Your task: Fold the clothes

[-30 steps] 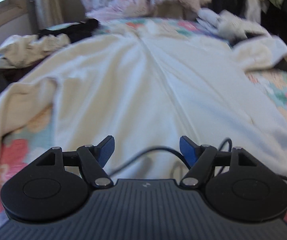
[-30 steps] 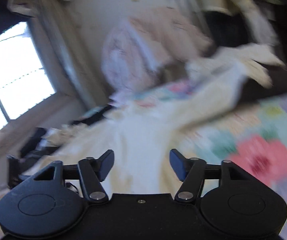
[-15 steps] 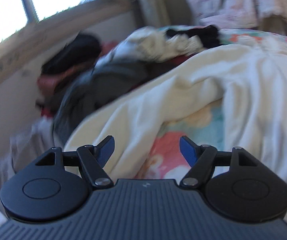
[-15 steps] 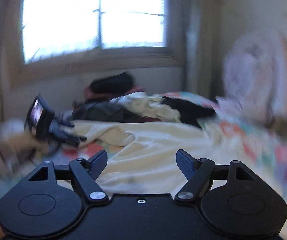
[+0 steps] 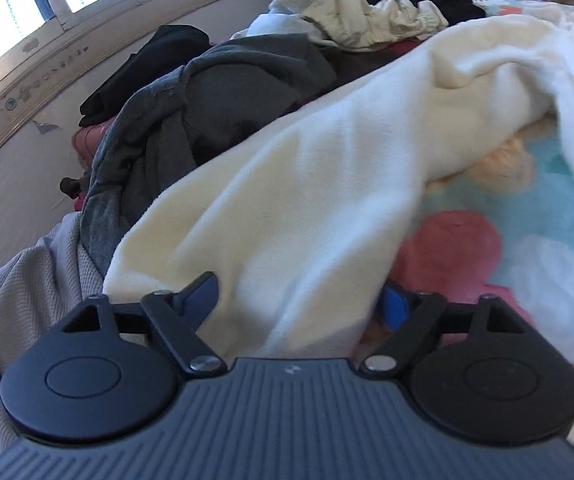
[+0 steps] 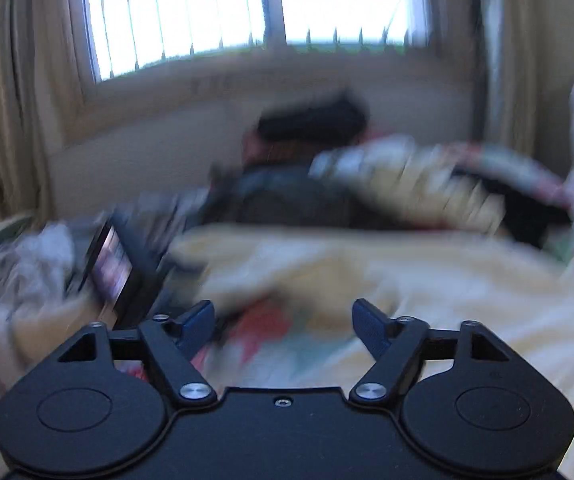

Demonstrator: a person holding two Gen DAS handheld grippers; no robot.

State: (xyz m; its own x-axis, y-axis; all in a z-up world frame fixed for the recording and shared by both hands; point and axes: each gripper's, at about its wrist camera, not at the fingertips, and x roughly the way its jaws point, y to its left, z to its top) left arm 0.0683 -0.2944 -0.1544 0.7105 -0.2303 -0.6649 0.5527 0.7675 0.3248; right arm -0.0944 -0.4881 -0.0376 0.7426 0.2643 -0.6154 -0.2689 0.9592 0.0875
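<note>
Our left gripper (image 5: pixel 299 300) is closing around the end of the cream garment (image 5: pixel 327 184), a sleeve-like fold lying between its 2 blue pads, though we cannot tell whether they press on it. That garment lies across the floral bedspread (image 5: pixel 527 216), beside a gray garment (image 5: pixel 207 92) piled by the window wall. Our right gripper (image 6: pixel 283 326) is closing on nothing, above the blurred bedspread and cream cloth.

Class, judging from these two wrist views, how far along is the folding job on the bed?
Done: the cream garment lies spread on the floral bedspread, no fold visible. In hand: the left gripper is closing around its sleeve end; the right gripper is closing, empty. Left: every fold, plus the heaped dark clothes.
</note>
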